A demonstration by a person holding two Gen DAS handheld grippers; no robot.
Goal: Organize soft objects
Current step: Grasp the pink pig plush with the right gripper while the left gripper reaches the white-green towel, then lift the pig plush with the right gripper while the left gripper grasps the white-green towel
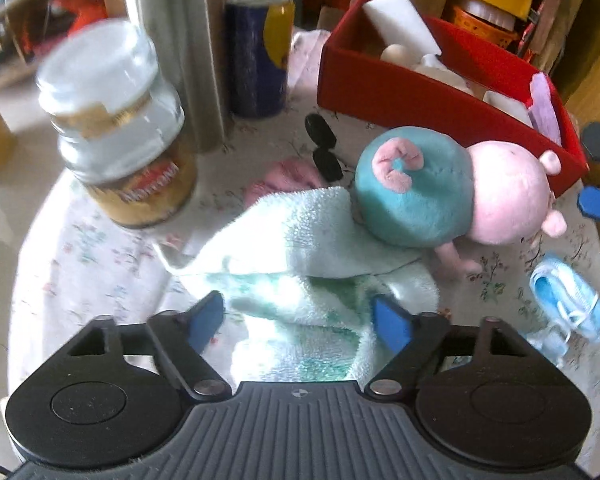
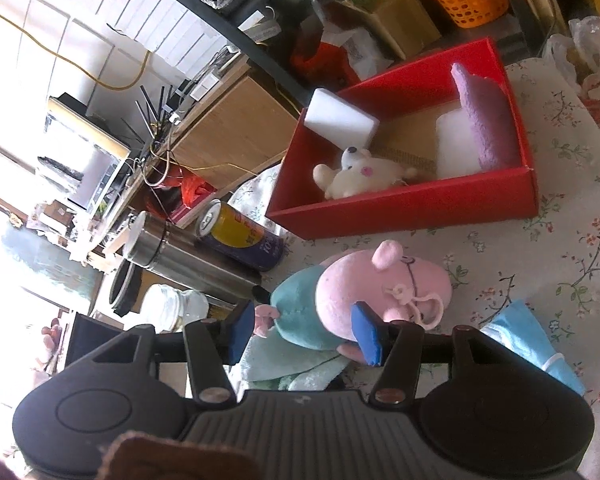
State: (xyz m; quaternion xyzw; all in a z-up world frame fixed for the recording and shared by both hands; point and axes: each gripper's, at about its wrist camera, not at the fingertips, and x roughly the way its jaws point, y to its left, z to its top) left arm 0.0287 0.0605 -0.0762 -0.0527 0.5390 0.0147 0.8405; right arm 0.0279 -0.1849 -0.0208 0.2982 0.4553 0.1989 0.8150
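1. Your left claw (image 1: 300,316) is spread wide with the mint-green towel (image 1: 300,248) bunched between its blue pads, gripping nothing yet. If you close here, you may catch only a loose fold, and the rest is likely to trail across the tabletop (image 1: 100,264).

2. The pig plush (image 1: 452,196) lies on its side on the far edge of that towel, just in front of the red box (image 1: 420,92). Lifting the towel first could roll or drag the plush, perhaps toward the tabletop's rim.

3. Your right claw (image 2: 304,330) is also spread, one pad beside the plush's teal body and the other against its pink head (image 2: 380,280); I cannot tell whether either pad is pressing. A pinch on the rounded head alone may squirt it out.

4. The glass coffee jar (image 1: 124,128), steel flask (image 1: 180,40) and drink can (image 1: 260,52) stand near the towel's left side. A dragged corner could tip the jar.

5. The box already holds a white plush (image 2: 360,172), a foam block (image 2: 340,118) and a purple roll (image 2: 484,120); dropping onto them may let the pig tumble over the low wall.

6. The blue face mask (image 1: 572,304) sits near the edge and could be swept off.
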